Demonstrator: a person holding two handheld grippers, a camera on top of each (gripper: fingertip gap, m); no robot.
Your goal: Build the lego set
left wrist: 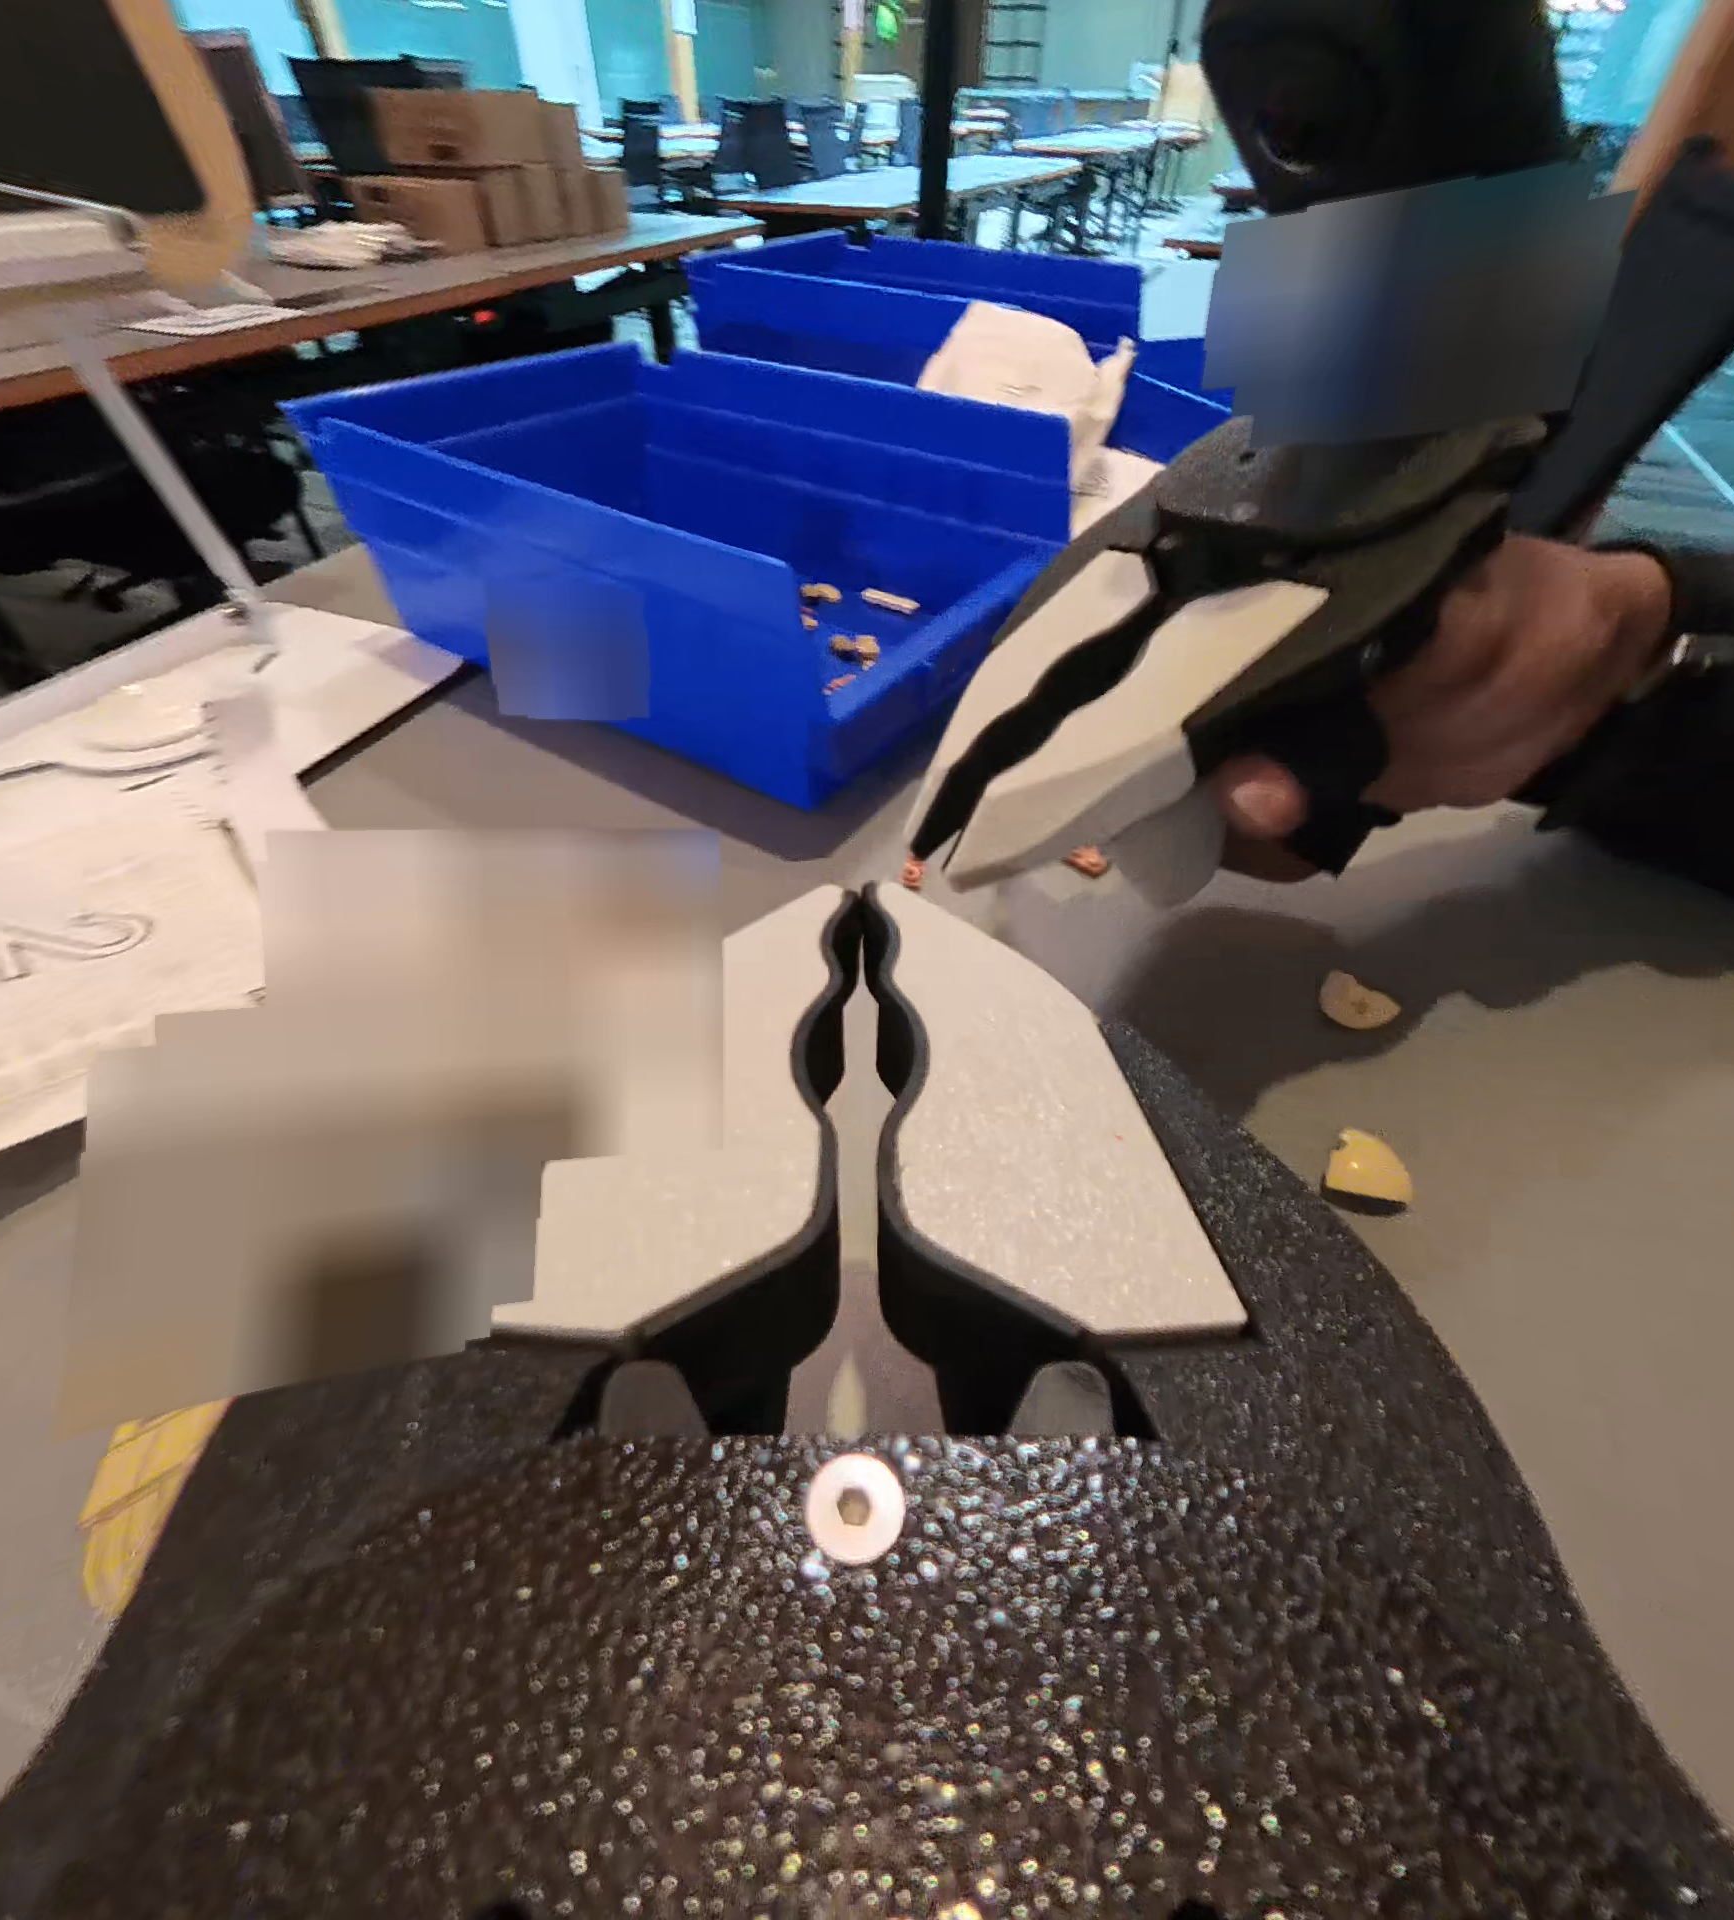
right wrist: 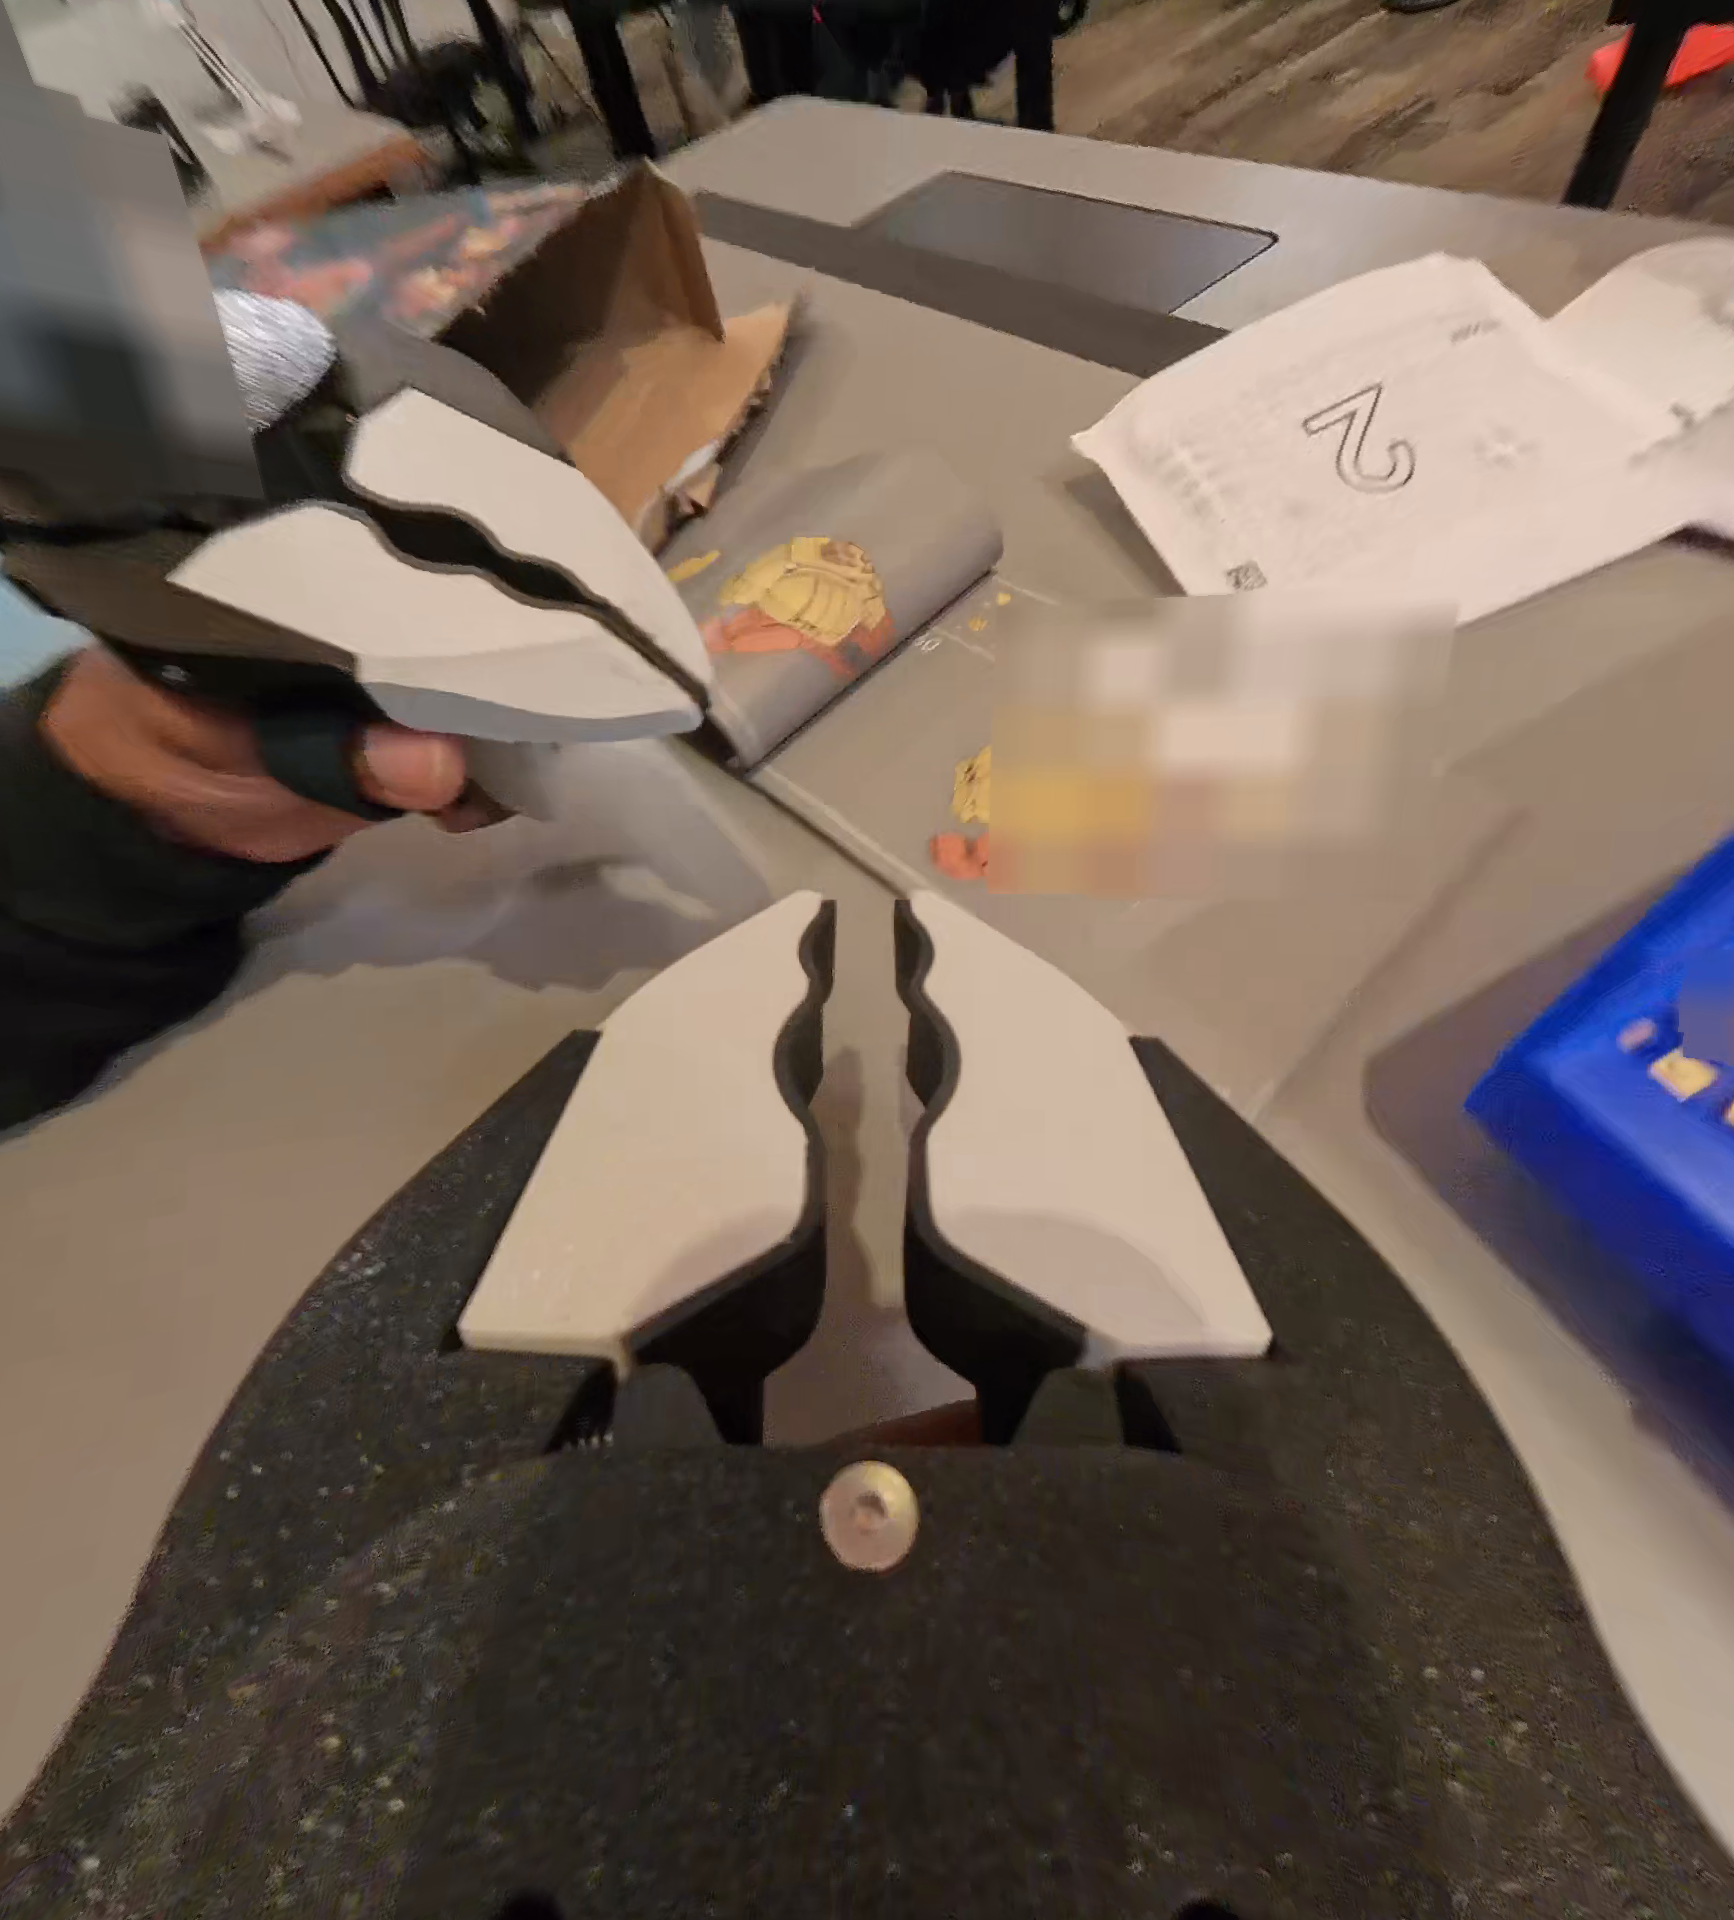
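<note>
My left gripper [left wrist: 863,896] is shut and empty, low over the grey table. It also shows in the right wrist view [right wrist: 702,691], over an open instruction booklet [right wrist: 842,540]. My right gripper [right wrist: 863,914] stands a narrow gap open with nothing between its fingers. In the left wrist view it [left wrist: 934,854] comes in from the right, tips just beside a small orange lego piece [left wrist: 912,873] on the table. Another orange piece [left wrist: 1086,859] lies under it. Two pale yellow curved pieces [left wrist: 1358,1003] [left wrist: 1367,1169] lie to the right.
A blue bin [left wrist: 634,582] with several small tan pieces stands just behind the grippers; it also shows in the right wrist view [right wrist: 1673,1195]. A second blue bin [left wrist: 904,301] holds a white bag. White numbered paper bags [right wrist: 1362,457] and torn brown paper [right wrist: 634,353] lie near the booklet. About 5 cm separates my left fingertips from my right.
</note>
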